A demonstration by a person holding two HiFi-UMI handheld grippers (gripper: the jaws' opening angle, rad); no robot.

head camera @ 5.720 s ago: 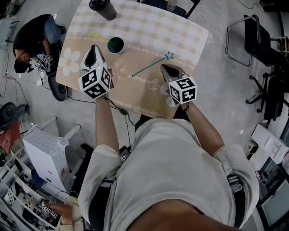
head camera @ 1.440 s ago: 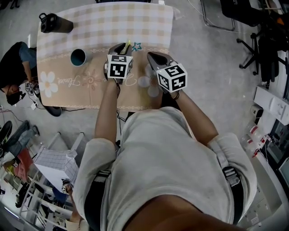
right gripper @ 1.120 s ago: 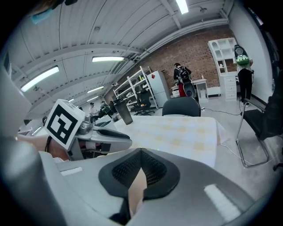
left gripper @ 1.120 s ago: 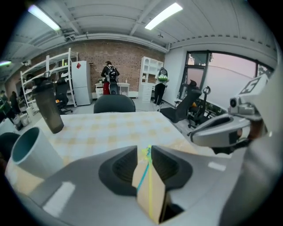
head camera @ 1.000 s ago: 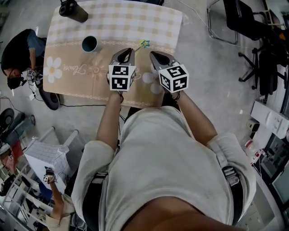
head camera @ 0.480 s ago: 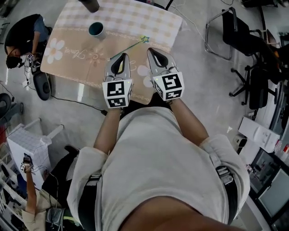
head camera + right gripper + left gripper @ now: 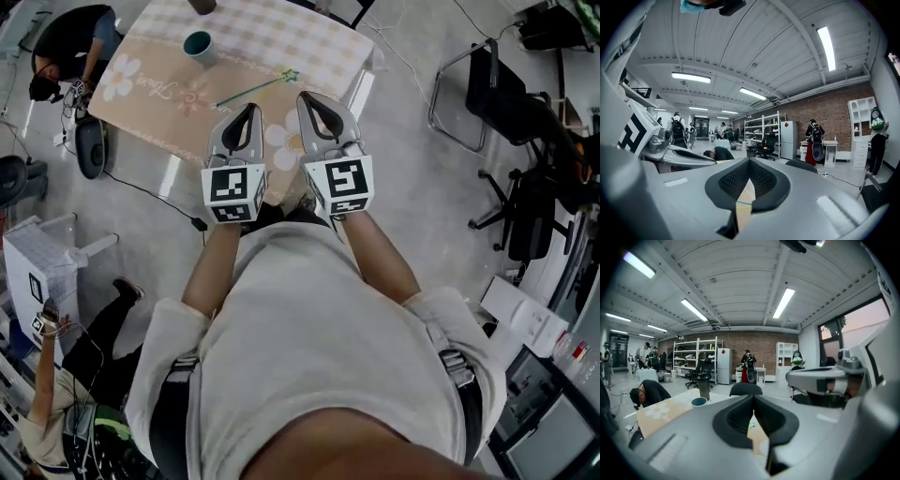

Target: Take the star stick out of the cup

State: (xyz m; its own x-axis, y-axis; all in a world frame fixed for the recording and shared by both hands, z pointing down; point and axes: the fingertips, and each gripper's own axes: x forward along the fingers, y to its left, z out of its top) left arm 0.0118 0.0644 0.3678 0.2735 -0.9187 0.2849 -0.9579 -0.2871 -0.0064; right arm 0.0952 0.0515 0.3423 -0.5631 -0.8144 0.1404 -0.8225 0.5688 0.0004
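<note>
A wide workshop with a grey floor surrounds everything, with black chairs off to the right and a person crouching beyond the tabletop's left edge. The tabletop wears a checked and flowered cloth and sits far up the head view; the wearer stands back from its near edge. The left claw and the right claw hang side by side over that near edge, pointing roughly level across the room; each has its jaws pressed together with nothing between them. A dark bottle stands near the far edge; the teal cup stands just nearer, toward the left, and looks empty. The star stick lies flat on the cloth, well clear of the cup; its long axis runs aslant, plain end toward the near edge, star end toward the right edge. It lies just ahead of both claws, its plain end nearer the left one. Judged from this, the removal looks done.
</note>
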